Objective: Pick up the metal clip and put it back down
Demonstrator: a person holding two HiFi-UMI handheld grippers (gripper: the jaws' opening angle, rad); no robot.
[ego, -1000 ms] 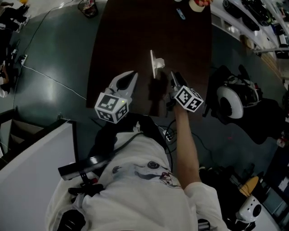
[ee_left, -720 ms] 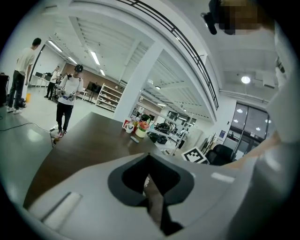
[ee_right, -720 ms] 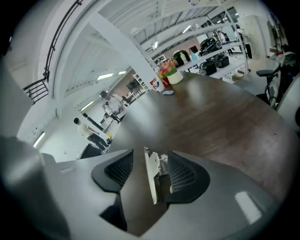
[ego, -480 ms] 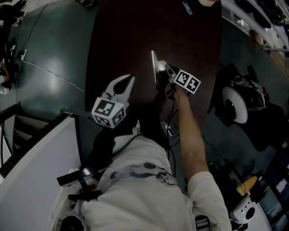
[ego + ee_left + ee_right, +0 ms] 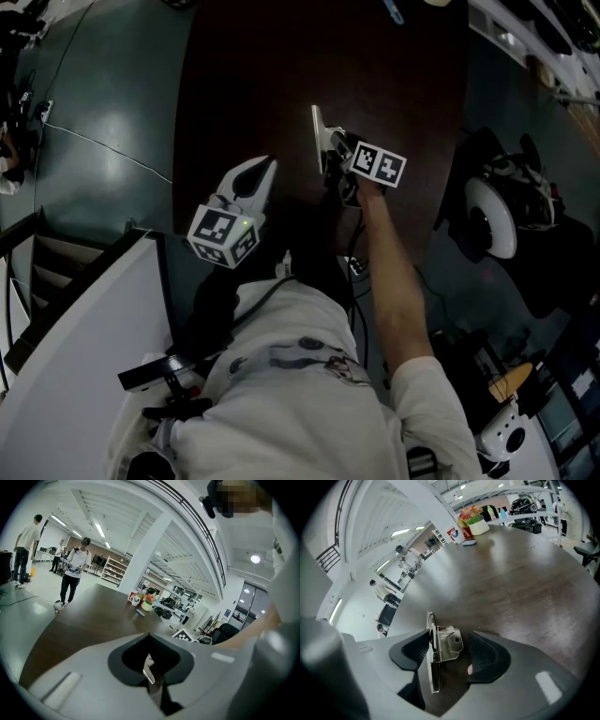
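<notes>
The metal clip [image 5: 321,137] stands on its edge on the dark wooden table [image 5: 262,56], a thin plate with a sprung lever. In the right gripper view the clip [image 5: 446,644] sits between the two dark pads of my right gripper [image 5: 449,640]. Its jaws have just been opening and now stand wide; the right pad is clear of the lever and the plate's edge is close to the left pad. From above, my right gripper [image 5: 339,148] reaches the clip from the near right. My left gripper [image 5: 261,171] hovers at the table's near edge, left of the clip, shut and empty. Through its hollow the clip [image 5: 149,666] shows.
A black chair with a white headset [image 5: 492,214] stands right of the table. A cable [image 5: 94,142] runs over the green floor on the left. Cups and a plant [image 5: 476,523] sit at the table's far end. People [image 5: 72,569] stand far off.
My right gripper has come down and forward to the clip, which now lies between its jaws. The left gripper has sunk slightly. The clip has stayed in place.
</notes>
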